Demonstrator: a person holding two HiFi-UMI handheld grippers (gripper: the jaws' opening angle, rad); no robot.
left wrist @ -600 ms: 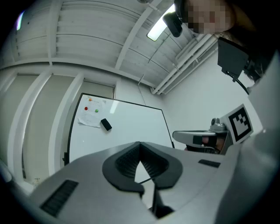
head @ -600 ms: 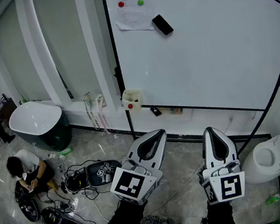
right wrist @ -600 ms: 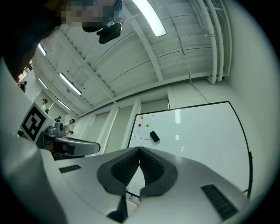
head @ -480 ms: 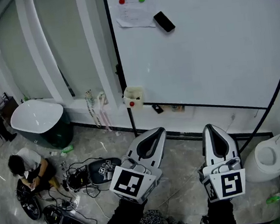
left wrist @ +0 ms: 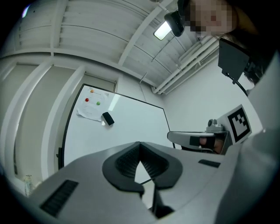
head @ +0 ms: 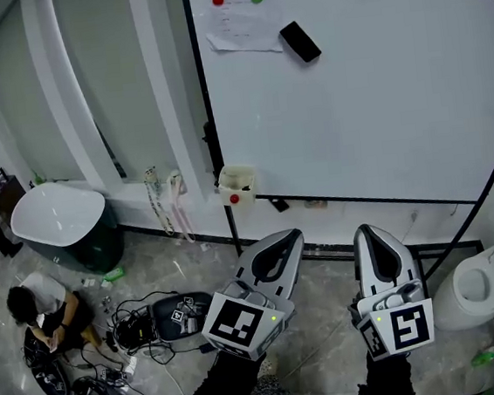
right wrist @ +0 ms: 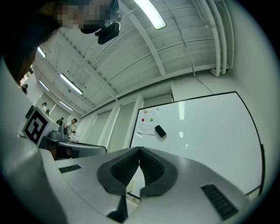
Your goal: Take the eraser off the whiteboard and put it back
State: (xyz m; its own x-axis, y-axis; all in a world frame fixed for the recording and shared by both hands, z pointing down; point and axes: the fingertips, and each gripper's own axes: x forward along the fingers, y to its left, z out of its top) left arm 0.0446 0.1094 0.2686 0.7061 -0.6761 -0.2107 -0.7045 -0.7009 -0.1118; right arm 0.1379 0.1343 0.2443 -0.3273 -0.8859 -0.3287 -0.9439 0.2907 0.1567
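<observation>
A black eraser (head: 300,41) clings to the upper left part of the whiteboard (head: 376,91), beside a sheet of paper (head: 242,22) pinned by a red and a green magnet. The same eraser (left wrist: 107,118) shows small and far in the left gripper view, and the eraser (right wrist: 160,131) likewise in the right gripper view. My left gripper (head: 293,238) and right gripper (head: 366,233) are held low in front of the board, well short of it, both tilted slightly upward. Each has its jaws shut with nothing between them.
A small cream holder (head: 236,185) with a red magnet hangs at the board's lower left corner. Small items lie on the board's ledge (head: 276,204). A person (head: 41,312) crouches on the floor at left among cables, near a white tub (head: 59,216). A white pot (head: 482,280) stands at right.
The view has shifted so the board and eraser sit a little further right and lower in frame. The left gripper has moved slightly right toward the board. Both jaws stay shut.
</observation>
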